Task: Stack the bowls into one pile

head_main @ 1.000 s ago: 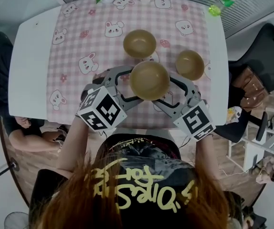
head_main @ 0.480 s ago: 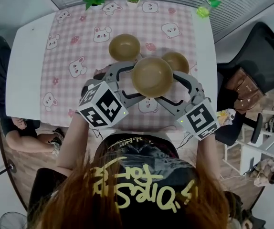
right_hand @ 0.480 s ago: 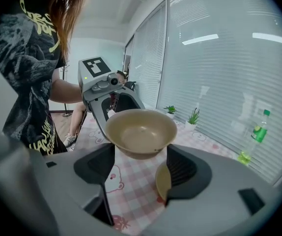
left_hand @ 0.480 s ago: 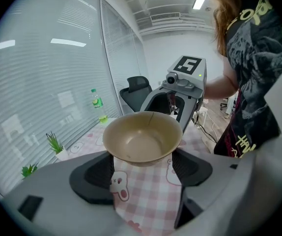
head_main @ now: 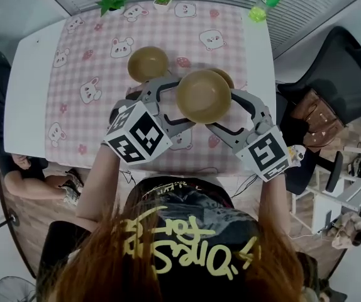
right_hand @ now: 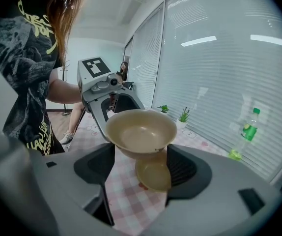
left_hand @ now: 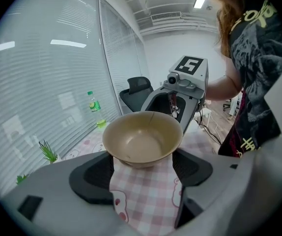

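The left gripper (head_main: 183, 102) and right gripper (head_main: 221, 109) clasp the raised bowl (head_main: 203, 95), jaws spread wide to share its weight. It hangs above the right-hand bowl (right_hand: 153, 177), probably so it can nest there.

**Layout: one bowl up, two on counter**

Raised bowl (head_main: 204, 96) sits above the counter (head_main: 26, 87), gripped between left hand-held gripper (head_main: 175, 102) and right hand-held gripper (head_main: 226, 111). Second bowl (head_main: 147, 63) on counter, behind-left. Third bowl (right_hand: 154, 177) under raised bowl's far-right edge. Plants (head_main: 111, 2) and bottle (head_main: 260, 5) at far edge.

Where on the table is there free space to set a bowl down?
Free: cloth left of the left bowl, up to the white table edge. Crowded: right centre, where the held bowl hangs over another bowl.
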A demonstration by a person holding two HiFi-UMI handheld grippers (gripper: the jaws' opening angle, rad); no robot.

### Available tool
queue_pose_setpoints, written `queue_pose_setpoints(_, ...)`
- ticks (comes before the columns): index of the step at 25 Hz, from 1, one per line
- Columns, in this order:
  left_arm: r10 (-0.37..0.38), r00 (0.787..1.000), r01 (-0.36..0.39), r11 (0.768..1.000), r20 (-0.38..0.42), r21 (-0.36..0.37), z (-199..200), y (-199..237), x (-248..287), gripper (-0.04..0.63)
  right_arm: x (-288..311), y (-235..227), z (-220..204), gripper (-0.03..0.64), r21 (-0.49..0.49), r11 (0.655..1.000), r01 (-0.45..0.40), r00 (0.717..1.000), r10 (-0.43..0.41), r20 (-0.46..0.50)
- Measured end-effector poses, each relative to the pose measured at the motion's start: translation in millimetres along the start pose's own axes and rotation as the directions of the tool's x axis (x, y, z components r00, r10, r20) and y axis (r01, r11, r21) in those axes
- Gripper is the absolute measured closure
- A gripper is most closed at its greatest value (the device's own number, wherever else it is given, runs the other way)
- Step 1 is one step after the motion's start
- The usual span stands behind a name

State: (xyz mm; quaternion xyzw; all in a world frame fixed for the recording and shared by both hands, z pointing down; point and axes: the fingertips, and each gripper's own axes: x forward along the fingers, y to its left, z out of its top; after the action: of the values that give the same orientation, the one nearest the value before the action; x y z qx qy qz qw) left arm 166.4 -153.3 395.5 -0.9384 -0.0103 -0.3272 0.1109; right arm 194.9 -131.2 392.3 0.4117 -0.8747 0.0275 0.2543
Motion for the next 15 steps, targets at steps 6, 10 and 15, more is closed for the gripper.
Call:
queue_pose_setpoints(6, 0.02, 1.0, -0.02, 1.0, -0.005, -0.007, 7.9, -0.2, 19.6, 0.219, -8.2, -13.9, -13.8, 0.282, -0.008, 1.0, -0.012, 1.0, 0.012, -0.004)
queue_pose_setpoints(10, 0.033, 0.999, -0.033, 0.999, -0.012, -0.017, 9.6, 2.1, 30.7, 0.218, -9.6, -22.4, -21.2, 0.282, -0.019, 1.0, -0.023, 1.0, 0.022, -0.008)
queue_pose_setpoints(15, 0.037, 0.999, -0.038, 0.999, -0.028, -0.033, 8.3, 7.6, 42.0, 0.218, -6.3, -32.5, -29.5, 0.282, -0.014, 0.999, -0.043, 0.999, 0.043, -0.027)
